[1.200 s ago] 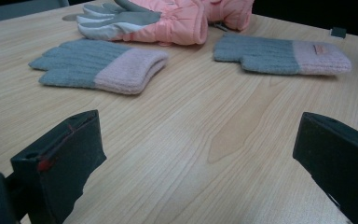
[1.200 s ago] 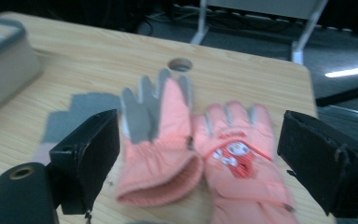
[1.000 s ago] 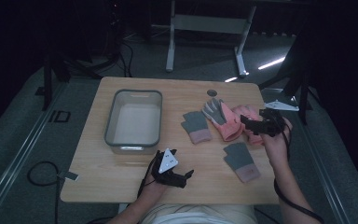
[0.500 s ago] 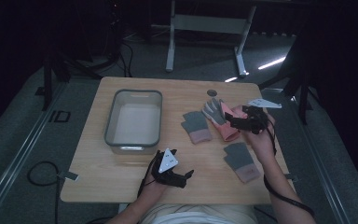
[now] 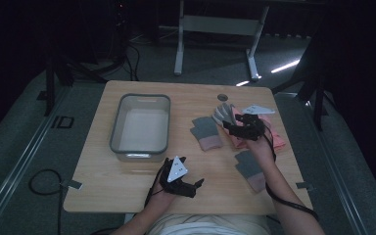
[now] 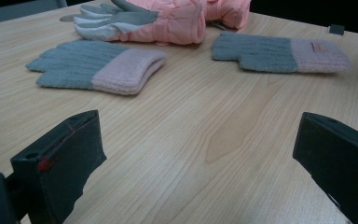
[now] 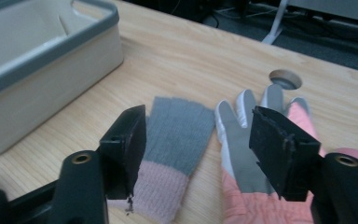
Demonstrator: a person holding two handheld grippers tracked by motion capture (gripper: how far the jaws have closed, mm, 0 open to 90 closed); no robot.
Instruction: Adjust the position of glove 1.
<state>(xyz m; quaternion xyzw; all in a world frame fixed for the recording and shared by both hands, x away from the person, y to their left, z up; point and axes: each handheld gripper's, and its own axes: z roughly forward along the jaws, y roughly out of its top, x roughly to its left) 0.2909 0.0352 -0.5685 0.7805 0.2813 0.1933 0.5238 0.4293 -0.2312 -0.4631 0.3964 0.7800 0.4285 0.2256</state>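
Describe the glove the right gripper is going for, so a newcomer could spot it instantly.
On the table's right half, past the tub, lies a puffy pink glove under the right gripper. It alone has pale fingers and a grey palm; its neighbours are flat grey knits with pink cuffs.

Dim room, grey floor [image 5: 24, 147]

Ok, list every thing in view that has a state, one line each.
Bin: empty, upright on the table.
Left knit glove: flat, untouched.
Near knit glove: flat, partly under the right forearm.
Pink padded gloves: lying flat, not gripped.
Right gripper: jaws just been closing, nothing pinched yet, over the gloves.
Left gripper: jaws open, holding nothing.
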